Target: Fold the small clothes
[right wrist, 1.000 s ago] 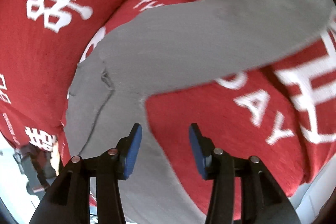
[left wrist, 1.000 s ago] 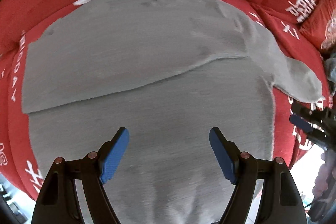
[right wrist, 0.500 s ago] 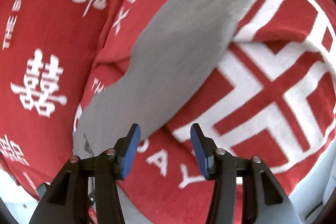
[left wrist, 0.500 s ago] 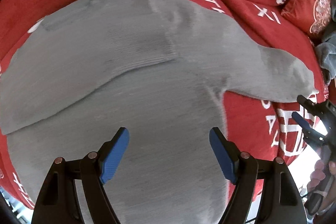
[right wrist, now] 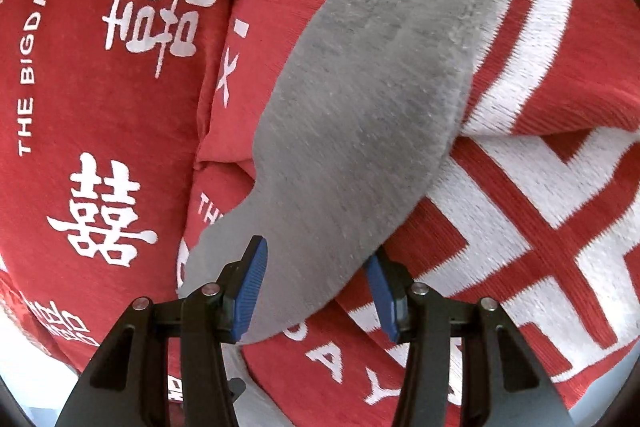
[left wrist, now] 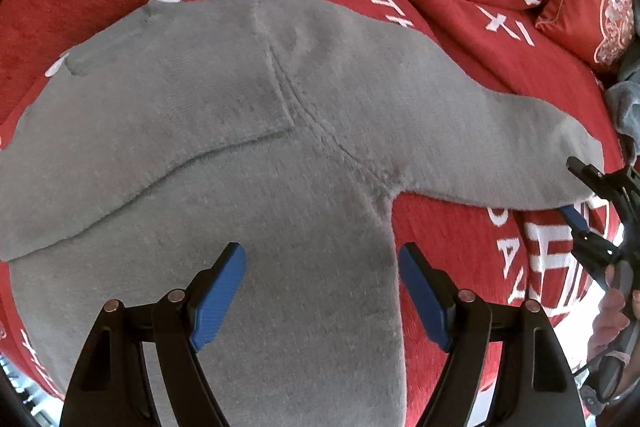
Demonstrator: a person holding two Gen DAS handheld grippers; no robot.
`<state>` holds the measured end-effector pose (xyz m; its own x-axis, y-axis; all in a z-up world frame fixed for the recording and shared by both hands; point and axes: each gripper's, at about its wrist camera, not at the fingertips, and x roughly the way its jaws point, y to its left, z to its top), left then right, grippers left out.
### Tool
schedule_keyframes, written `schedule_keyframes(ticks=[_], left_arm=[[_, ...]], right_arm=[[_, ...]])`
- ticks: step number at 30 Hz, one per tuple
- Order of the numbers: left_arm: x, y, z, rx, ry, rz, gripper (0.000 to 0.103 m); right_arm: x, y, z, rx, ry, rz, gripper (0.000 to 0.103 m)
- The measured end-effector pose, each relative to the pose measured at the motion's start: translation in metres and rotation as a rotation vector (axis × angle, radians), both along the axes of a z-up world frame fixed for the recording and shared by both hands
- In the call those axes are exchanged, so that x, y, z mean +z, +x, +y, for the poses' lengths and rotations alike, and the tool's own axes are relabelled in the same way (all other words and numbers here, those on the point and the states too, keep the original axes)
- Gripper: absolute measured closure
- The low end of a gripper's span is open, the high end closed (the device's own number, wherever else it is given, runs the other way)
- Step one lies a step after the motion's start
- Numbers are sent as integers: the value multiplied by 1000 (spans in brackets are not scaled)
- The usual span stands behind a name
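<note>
Red blanket [right wrist: 96,115], white characters, grey sweater [left wrist: 248,155]

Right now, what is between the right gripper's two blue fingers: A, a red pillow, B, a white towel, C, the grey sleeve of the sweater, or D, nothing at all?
C: in the right wrist view the grey sleeve runs down between the open fingers of the right gripper, which straddle it without pinching it, on top of the red blanket.
</note>
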<state>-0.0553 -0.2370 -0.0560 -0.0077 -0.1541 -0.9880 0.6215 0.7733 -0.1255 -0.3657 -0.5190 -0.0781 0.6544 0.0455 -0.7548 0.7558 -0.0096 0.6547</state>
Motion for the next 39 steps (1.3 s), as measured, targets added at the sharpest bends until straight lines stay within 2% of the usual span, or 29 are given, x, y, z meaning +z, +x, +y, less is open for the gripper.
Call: schedule_keyframes(ticks=[11, 12, 14, 15, 16, 19, 22, 28, 35, 39], left_arm=[[-1, 21, -30, 35, -31, -104, 24], [-4, 21, -35, 31, -26, -111, 24], [-15, 20, -43, 7, -1, -100, 24], [-19, 19, -45, -1, 13, -102, 23], [-20, 17, -45, -8, 17, -121, 22], [-16, 18, -43, -22, 0, -118, 22], [-8, 24, -30, -2, -29, -88, 22], [18, 41, 11, 29, -65, -118, 22], [35, 79, 80, 146, -62, -164, 22], [34, 103, 132, 234, -30, -177, 22]], right_arm=[[2, 1, -13, -52, 11, -68, 51], [1, 1, -16, -70, 22, -72, 54], [-1, 1, -19, -95, 40, -72, 69], [-4, 0, -20, -123, 62, -81, 87], [-6, -1, -20, -138, 79, -92, 97], [-4, 0, -20, -164, 124, -175, 97], [13, 13, -18, -115, 106, -246, 97], [49, 59, -8, -14, 66, -337, 97], [90, 149, 30, 189, 3, -408, 97], [112, 220, 81, 383, -47, -431, 97]])
